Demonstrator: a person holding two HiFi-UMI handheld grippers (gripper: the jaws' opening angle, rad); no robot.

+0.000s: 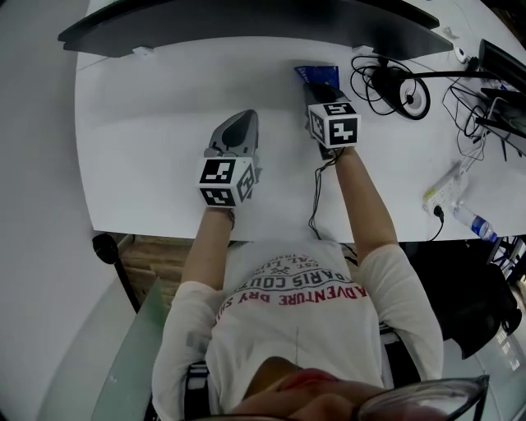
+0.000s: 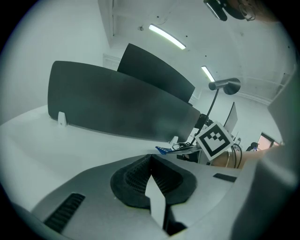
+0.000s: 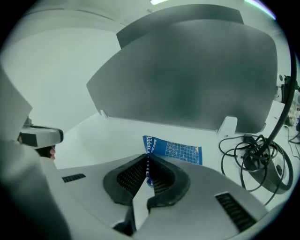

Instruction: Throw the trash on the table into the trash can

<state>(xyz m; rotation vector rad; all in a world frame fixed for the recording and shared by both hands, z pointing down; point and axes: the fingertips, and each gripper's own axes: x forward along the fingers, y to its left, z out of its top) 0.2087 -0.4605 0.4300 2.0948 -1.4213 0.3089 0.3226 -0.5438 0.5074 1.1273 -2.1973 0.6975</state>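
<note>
Blue wrapper (image 1: 316,72) on the counter (image 1: 164,123), mostly covered from above by the right claw (image 1: 320,90). Its near edge disappears between the closed jaws. Its print is too small to read. A dark divider (image 1: 246,25) is cut off by the top edge.

Blue wrapper (image 3: 180,151): a thin, flat packet with white grid print across its face and a white dotted strip along one edge. It lies on the white table (image 3: 117,136), far side, near the foot of the dark partition (image 3: 187,70). The near edge stands up, pinched in the closed jaws of the right gripper (image 3: 148,158). The rest looks flat.
</note>
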